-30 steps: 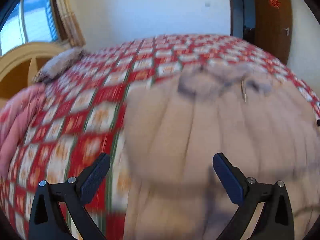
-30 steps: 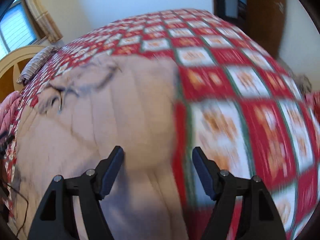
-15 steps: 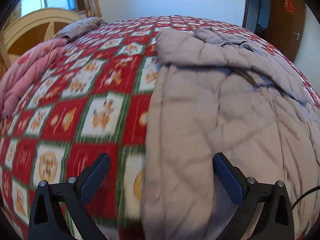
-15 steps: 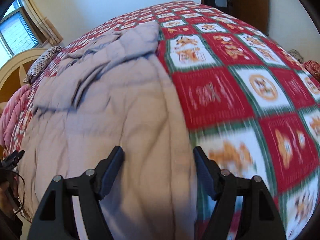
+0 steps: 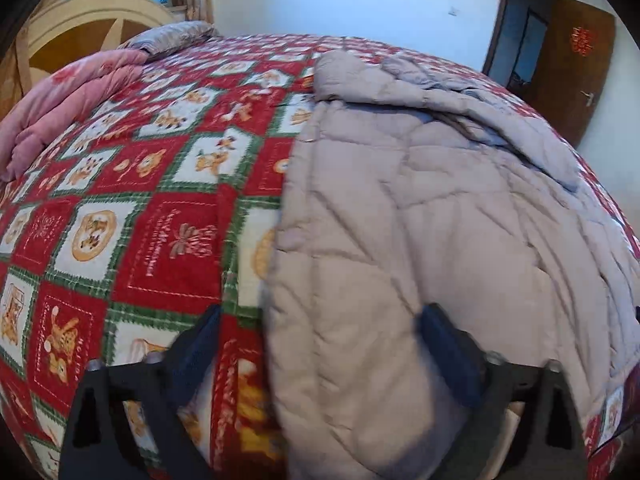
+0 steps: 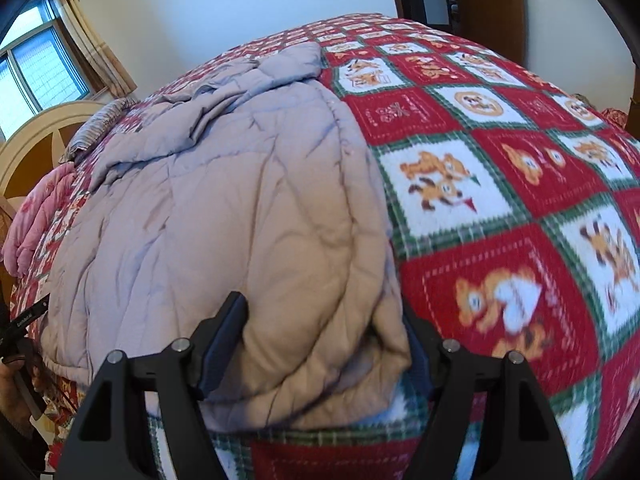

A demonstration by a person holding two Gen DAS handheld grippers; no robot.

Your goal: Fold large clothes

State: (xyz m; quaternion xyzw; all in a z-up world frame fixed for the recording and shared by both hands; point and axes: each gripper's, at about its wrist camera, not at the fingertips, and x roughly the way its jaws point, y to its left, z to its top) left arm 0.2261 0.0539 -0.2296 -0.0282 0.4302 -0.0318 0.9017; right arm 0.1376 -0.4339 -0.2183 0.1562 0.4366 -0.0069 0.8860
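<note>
A large beige-grey quilted garment (image 5: 420,216) lies spread on the red, white and green checked bedspread (image 5: 160,208); its far end is bunched. My left gripper (image 5: 320,344) is open, its jaws astride the garment's near left edge. In the right wrist view the garment (image 6: 224,208) fills the left half. My right gripper (image 6: 326,340) is open, with the garment's near right corner bulging between its fingers (image 6: 224,340).
A pink quilt (image 5: 60,104) and a grey pillow (image 5: 172,38) lie by the wooden headboard (image 5: 80,28) at the far left. A brown door (image 5: 576,68) stands at the far right. The left gripper shows at the left edge of the right wrist view (image 6: 20,320).
Both grippers have pulled back and down toward the near end of the garment. Its near edge now lies between each pair of open jaws.
</note>
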